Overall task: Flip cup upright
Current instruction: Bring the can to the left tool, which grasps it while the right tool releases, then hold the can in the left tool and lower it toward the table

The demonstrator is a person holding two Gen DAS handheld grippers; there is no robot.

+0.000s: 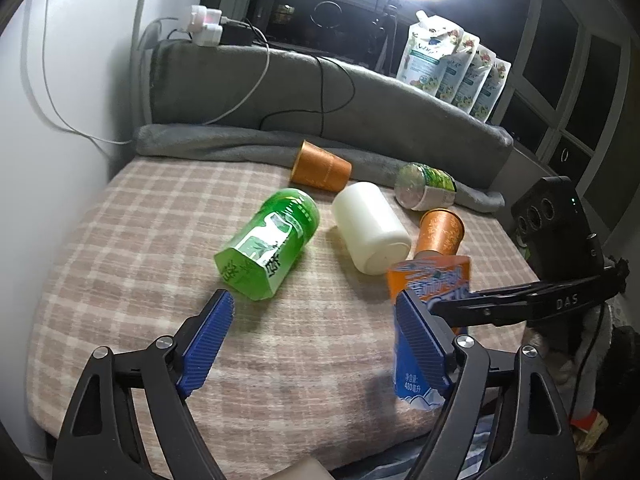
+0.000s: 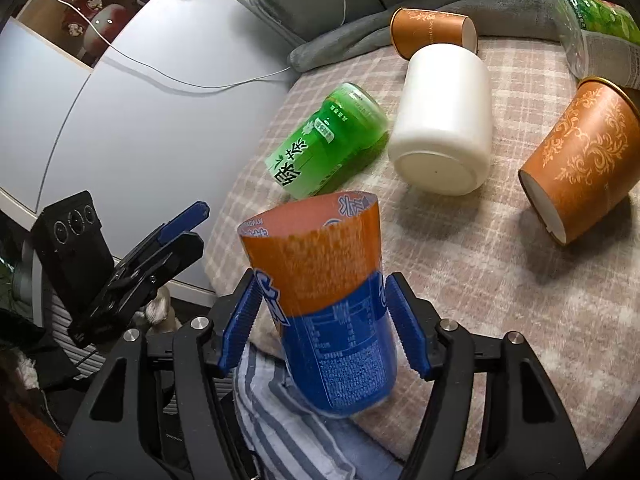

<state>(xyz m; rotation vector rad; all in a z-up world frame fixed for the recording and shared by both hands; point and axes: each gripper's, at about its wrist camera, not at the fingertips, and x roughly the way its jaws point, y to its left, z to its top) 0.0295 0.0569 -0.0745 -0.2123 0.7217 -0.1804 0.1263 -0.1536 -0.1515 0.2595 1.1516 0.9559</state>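
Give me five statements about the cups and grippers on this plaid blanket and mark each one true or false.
1. The right gripper holds the orange-and-blue cup between its fingers. True.
2. The white cup stands upright on the plaid blanket. False: it lies on its side, its flat base toward the right wrist camera.
3. The left gripper is closed on the green cup. False: its jaws are open and empty, the green cup lying beyond the fingertips.
4. Two orange patterned paper cups lie tipped over on the blanket. True; the second one is beside the white cup.
5. The clear bottle with a green label stands upright. False: it lies on its side by the grey blanket roll.
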